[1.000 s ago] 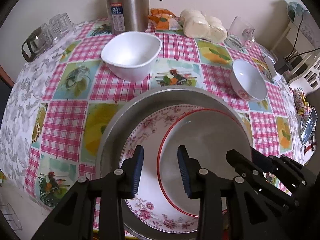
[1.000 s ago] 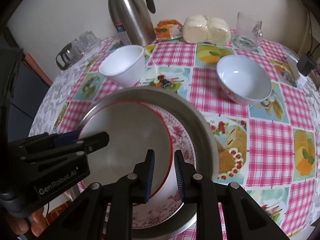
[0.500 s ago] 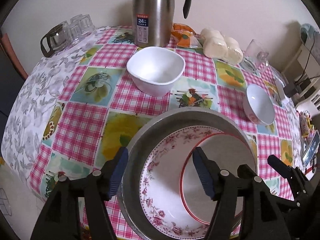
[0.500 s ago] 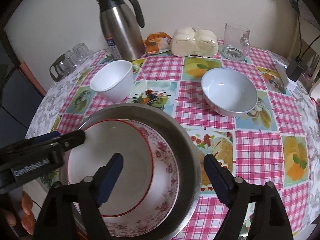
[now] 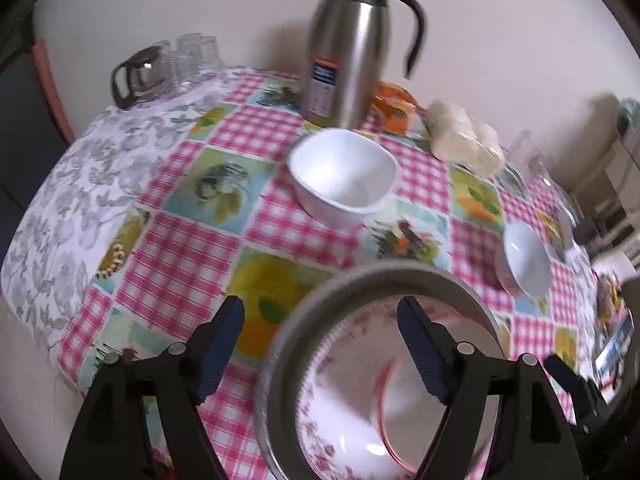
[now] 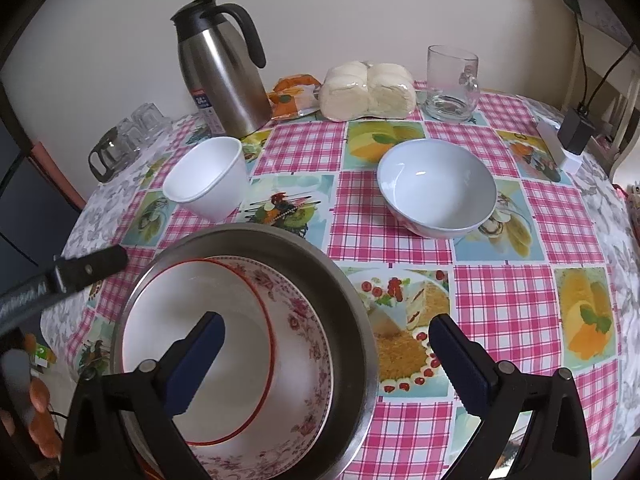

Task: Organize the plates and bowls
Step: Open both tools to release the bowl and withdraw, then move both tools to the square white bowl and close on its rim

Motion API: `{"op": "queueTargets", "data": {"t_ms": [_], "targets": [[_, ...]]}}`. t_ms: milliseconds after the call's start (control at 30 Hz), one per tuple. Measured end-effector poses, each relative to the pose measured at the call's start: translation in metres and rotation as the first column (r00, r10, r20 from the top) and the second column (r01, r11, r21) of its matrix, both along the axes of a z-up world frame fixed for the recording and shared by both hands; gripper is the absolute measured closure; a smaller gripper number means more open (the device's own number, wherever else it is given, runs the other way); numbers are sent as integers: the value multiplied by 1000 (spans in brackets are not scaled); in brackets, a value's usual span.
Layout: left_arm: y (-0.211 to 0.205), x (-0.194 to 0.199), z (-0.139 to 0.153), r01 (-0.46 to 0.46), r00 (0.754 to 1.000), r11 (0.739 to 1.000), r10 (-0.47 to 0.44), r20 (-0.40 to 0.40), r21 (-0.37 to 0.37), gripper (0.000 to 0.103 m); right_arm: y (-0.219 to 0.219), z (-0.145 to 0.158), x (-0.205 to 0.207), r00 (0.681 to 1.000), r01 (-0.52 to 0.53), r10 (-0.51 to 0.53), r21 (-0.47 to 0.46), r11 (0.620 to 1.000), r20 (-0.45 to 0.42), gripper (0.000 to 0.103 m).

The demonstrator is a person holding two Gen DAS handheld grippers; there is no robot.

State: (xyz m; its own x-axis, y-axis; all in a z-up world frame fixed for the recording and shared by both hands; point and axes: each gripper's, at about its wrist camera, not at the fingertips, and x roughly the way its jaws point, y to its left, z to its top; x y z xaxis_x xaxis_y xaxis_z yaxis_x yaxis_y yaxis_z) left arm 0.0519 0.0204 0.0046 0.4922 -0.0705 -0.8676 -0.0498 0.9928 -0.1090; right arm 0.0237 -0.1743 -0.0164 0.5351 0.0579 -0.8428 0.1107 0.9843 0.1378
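Note:
A steel basin (image 6: 352, 304) sits at the table's near edge; it also shows in the left wrist view (image 5: 280, 344). Inside it lie a floral-rimmed plate (image 6: 308, 344) and a red-rimmed white plate (image 6: 192, 320). A squarish white bowl (image 5: 344, 176) (image 6: 208, 184) stands behind the basin. A round white bowl (image 6: 438, 194) (image 5: 524, 260) stands to the right. My left gripper (image 5: 320, 336) is open above the basin's left rim. My right gripper (image 6: 324, 352) is open above the basin's right part. Both are empty.
A steel thermos jug (image 6: 224, 68) stands at the back, with a bag of buns (image 6: 368, 90), an orange packet (image 6: 294, 94) and a glass mug (image 6: 452, 78). Small glasses and a glass pot (image 5: 160, 68) stand back left. A charger (image 6: 576, 132) lies far right.
Both grippers opened wide, let go of the red-rimmed plate now lying in the basin, and pulled back and up. The left gripper swung to the left.

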Motion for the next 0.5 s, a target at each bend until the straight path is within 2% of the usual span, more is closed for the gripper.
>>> {"op": "queueTargets", "data": {"t_ms": [133, 233, 333, 500], "targets": [[13, 14, -3, -90, 996, 996, 90, 14, 19, 23, -4, 2, 1, 1000, 8, -8, 7, 1000, 21, 0], [24, 26, -8, -141, 990, 990, 141, 0, -10, 22, -11, 4, 3, 999, 26, -27, 22, 999, 39, 0], [31, 35, -13, -186, 983, 981, 185, -19, -48, 10, -16, 5, 5, 997, 49, -51, 35, 998, 54, 0], [36, 53, -18, -221, 975, 971, 219, -35, -86, 9, -24, 12, 13, 993, 82, -83, 19, 996, 87, 0]]}}
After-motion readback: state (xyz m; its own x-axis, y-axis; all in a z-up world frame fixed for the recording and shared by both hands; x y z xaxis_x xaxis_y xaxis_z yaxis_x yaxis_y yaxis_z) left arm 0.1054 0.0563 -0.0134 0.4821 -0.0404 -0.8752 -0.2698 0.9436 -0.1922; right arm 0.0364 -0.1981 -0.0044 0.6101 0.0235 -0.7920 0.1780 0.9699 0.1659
